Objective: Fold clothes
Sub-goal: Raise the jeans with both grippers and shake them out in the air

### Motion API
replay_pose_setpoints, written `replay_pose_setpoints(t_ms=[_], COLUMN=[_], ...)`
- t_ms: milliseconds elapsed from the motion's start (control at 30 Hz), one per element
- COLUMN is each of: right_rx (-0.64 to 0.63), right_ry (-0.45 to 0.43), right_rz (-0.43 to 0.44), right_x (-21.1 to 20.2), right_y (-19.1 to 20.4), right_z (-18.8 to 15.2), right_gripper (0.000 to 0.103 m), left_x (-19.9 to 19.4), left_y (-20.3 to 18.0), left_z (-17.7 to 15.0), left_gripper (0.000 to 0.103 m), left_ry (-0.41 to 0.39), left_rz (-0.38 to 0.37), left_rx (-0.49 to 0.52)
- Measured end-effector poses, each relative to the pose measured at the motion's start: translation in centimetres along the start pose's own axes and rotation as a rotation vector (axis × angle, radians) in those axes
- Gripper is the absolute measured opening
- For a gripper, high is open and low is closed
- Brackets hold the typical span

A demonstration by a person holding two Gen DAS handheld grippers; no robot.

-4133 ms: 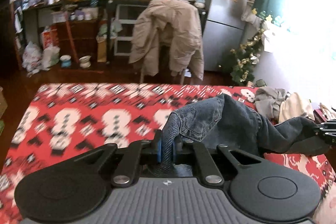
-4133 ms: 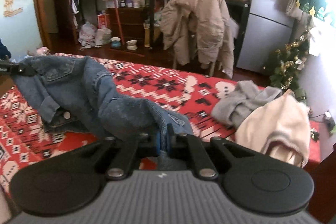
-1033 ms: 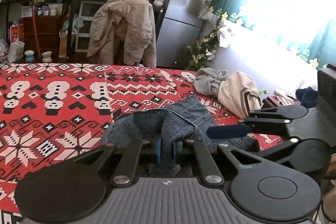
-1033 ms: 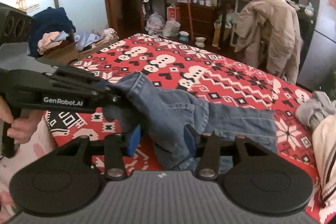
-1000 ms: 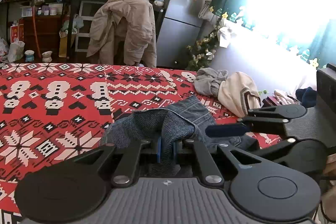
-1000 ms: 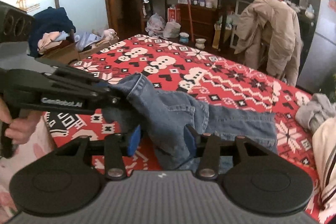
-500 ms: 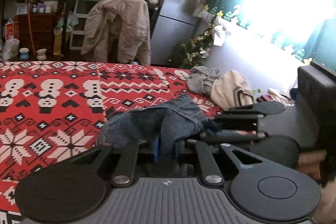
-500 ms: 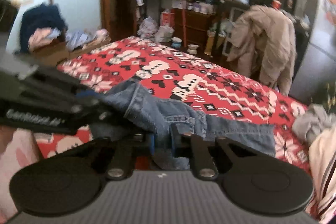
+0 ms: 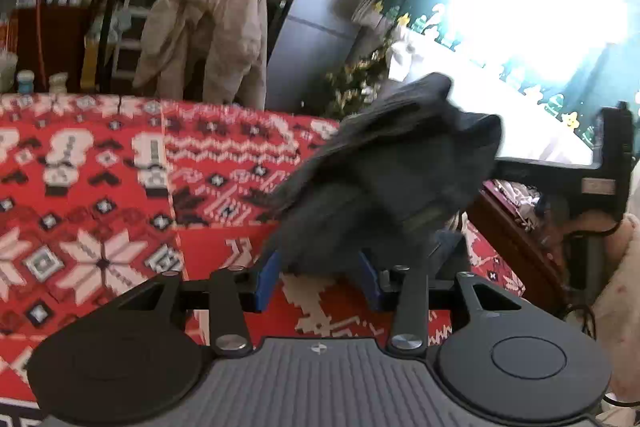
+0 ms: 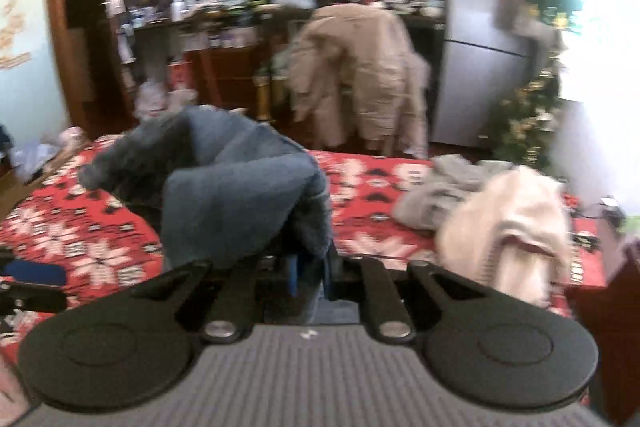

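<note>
Above the bed's near edge, the denim garment [image 10: 240, 195] passes from one pair of tongs to the other.

Left tongs [image 9: 318, 281] have just been spreading, pads clear of the denim bunched between them; right tongs [image 10: 311, 275], a second ago gaping, have just pinched onto the cloth, lifting it off the red patterned bed [image 9: 100, 187]. Likely a regrip before the next fold. Counted: one denim piece, one grey garment [image 10: 448, 187] and one cream garment [image 10: 516, 215] near the far right corner.
</note>
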State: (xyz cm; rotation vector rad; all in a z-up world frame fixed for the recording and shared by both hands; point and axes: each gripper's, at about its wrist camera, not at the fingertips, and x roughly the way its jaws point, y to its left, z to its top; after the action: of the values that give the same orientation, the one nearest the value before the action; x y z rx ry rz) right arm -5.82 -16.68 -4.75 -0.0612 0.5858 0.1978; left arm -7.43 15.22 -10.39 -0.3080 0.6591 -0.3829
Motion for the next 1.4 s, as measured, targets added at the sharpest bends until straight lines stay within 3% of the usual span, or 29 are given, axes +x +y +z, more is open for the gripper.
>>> replay_pose_setpoints(t_ms=[200, 400, 467, 667, 767, 900, 1100, 1200, 1267, 1367, 1400], right_rx=[0.119, 0.139, 0.144, 0.172, 0.198, 0.232, 0.241, 0.243, 0.23, 0.226, 0.226], right_ry=[-0.03, -0.02, -0.021, -0.032, -0.04, -0.04, -0.032, -0.024, -0.019, -0.013, -0.013], right_rz=[-0.096, -0.115, -0.117, -0.146, -0.172, -0.201, -0.232, -0.233, -0.238, -0.237, -0.233], right_x=[-1.5, -1.4, -1.3, -1.9, -2.5, -2.5, -3.0, -3.1, -3.1, -3.1, -3.0], right_y=[-6.2, -9.5, -10.0, -11.1, -11.9, -13.4, -14.5, -14.4, -14.0, -13.6, -13.4], right_z=[-0.2, -0.7, -0.8, -1.1, -1.4, -1.9, -2.7, -2.8, -3.0, -3.2, -3.2], right_gripper=[0.011, 0.011, 0.011, 0.011, 0.011, 0.01, 0.01, 0.01, 0.01, 0.01, 0.01], left_x=[3.7, 9.0, 10.6, 13.8, 15.0, 16.8, 19.8, 21.0, 21.1, 20.6, 20.3], left_y=[-0.6, -2.6, -2.6, -2.0, -2.5, -3.4, -3.3, -3.4, -3.9, -4.3, -4.2], left_z=[-0.4, -1.2, -1.3, -0.8, -0.4, 0.4, 1.2, 1.2, 1.3, 1.7, 1.9], left_gripper=[0.044, 0.059, 0.065, 0.068, 0.072, 0.072, 0.073, 0.063, 0.044, 0.027, 0.026], left_ry=[0.064, 0.101, 0.124, 0.152, 0.143, 0.14, 0.164, 0.189, 0.179, 0.152, 0.141], left_rz=[-0.059, -0.078, -0.095, -0.13, -0.161, -0.203, -0.286, -0.307, -0.311, -0.301, -0.295], left_rx=[-0.001, 0.073, 0.051, -0.082, -0.097, -0.119, -0.268, -0.318, -0.314, -0.317, -0.32])
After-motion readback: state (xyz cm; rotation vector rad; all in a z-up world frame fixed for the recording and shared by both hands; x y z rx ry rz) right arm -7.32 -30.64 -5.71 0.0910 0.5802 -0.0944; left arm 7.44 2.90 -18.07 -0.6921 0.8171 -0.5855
